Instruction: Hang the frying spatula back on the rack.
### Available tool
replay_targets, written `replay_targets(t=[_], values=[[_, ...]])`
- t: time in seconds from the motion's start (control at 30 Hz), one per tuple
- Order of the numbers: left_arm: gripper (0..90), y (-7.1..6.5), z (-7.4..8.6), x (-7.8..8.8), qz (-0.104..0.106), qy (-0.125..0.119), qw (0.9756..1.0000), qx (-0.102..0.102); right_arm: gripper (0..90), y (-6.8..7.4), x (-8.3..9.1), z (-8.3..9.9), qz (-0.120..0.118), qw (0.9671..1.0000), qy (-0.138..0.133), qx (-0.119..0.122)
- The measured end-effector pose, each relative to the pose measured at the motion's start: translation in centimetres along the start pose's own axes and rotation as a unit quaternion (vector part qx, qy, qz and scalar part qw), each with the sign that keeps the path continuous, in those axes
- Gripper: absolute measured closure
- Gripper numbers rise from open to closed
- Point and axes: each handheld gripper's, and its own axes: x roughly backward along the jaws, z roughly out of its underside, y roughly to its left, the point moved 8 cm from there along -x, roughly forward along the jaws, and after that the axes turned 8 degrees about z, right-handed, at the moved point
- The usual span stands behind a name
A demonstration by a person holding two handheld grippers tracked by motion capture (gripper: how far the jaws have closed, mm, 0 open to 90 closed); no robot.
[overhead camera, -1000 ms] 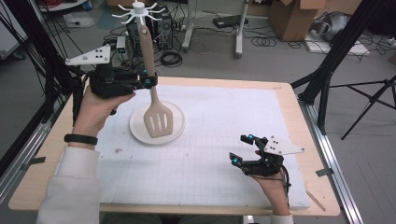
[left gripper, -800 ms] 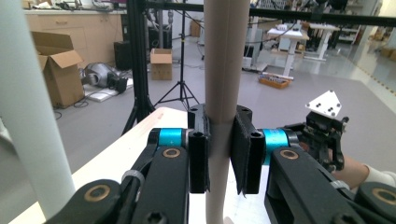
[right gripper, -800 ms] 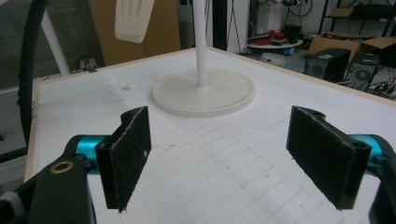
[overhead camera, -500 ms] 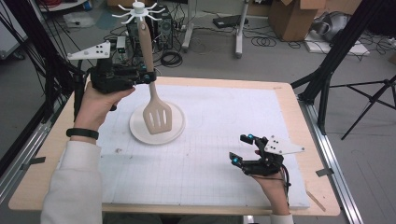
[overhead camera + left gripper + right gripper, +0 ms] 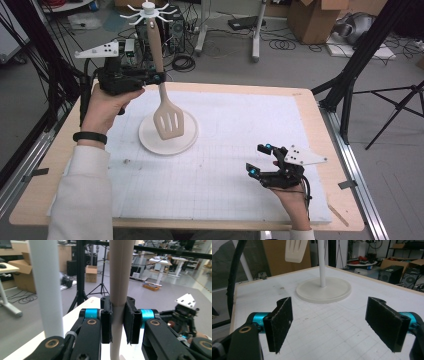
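A beige slotted spatula [image 5: 168,120] hangs upright, its blade above the round white base [image 5: 187,145] of a rack stand. My left gripper [image 5: 157,78] is shut on the spatula's handle [image 5: 120,277] at mid-length. The handle reaches up near the stand's hooked white top [image 5: 148,9]. In the left gripper view the stand's white pole [image 5: 46,290] rises just left of the jaws. My right gripper [image 5: 258,160] rests open at the mat's front right with nothing between its pads [image 5: 280,320]. From there the base [image 5: 323,290], pole [image 5: 321,262] and spatula blade [image 5: 295,248] lie ahead.
A white gridded mat [image 5: 225,165] covers the wooden table [image 5: 330,130]. Black tripod legs [image 5: 350,85] stand off the right edge. Cables and cardboard boxes [image 5: 312,17] lie on the floor beyond the table.
My left gripper has lifted the spatula a little, so the blade hangs higher over the base. The right gripper has stayed still.
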Motion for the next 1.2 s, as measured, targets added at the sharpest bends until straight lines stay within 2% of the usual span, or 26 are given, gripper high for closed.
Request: replay_targets(t=[0.23, 0.43, 0.53, 0.57, 0.6, 0.77, 0.87, 0.97, 1.07, 1.17, 1.2], values=[[77.8, 0.8, 0.3, 0.0, -0.010, -0.001, 0.9999, 0.008, 20.8, 0.1, 0.1, 0.0, -0.003, 1.0000, 0.002, -0.004], [75.8, 0.8, 0.5, -0.2, -0.014, 0.004, 0.9998, 0.016, 20.8, 0.1, 0.2, -0.1, -0.002, 1.0000, -0.001, -0.003], [69.6, 0.9, 0.5, -0.2, -0.020, 0.005, 0.9995, 0.024, 20.8, 0.0, 0.2, -0.1, -0.002, 1.0000, -0.003, -0.002], [59.6, 0.9, 0.6, -0.3, -0.023, 0.004, 0.9994, 0.027, 20.8, 0.0, 0.2, -0.1, -0.002, 1.0000, -0.002, -0.002], [59.6, 0.9, 0.6, -0.2, -0.024, 0.002, 0.9992, 0.031, 20.8, 0.0, 0.2, -0.1, -0.002, 1.0000, -0.002, -0.002], [37.7, 0.7, 1.7, 0.6, -0.044, 0.001, 0.9981, 0.043, 20.8, 0.1, 0.3, 0.0, -0.004, 1.0000, 0.001, 0.000], [31.7, 0.2, 2.6, 1.6, -0.059, 0.010, 0.9977, 0.032, 20.8, 0.1, 0.5, 0.1, -0.002, 1.0000, 0.003, -0.005], [26.2, -0.4, 3.3, 2.7, -0.073, 0.005, 0.9971, 0.022, 20.8, 0.0, 0.5, 0.3, 0.001, 1.0000, 0.005, -0.001], [25.5, -1.2, 4.5, 3.8, -0.082, 0.012, 0.9966, 0.003, 20.8, 0.0, 0.6, 0.4, 0.004, 1.0000, 0.008, -0.002], [25.3, -2.7, 5.8, 4.6, -0.075, 0.010, 0.9971, -0.013, 20.8, -0.2, 0.8, 0.3, 0.007, 1.0000, 0.006, -0.004], [25.2, -3.4, 6.5, 4.8, -0.074, 0.011, 0.9969, -0.024, 20.8, -0.3, 0.8, 0.3, 0.009, 0.9999, 0.005, -0.003]])
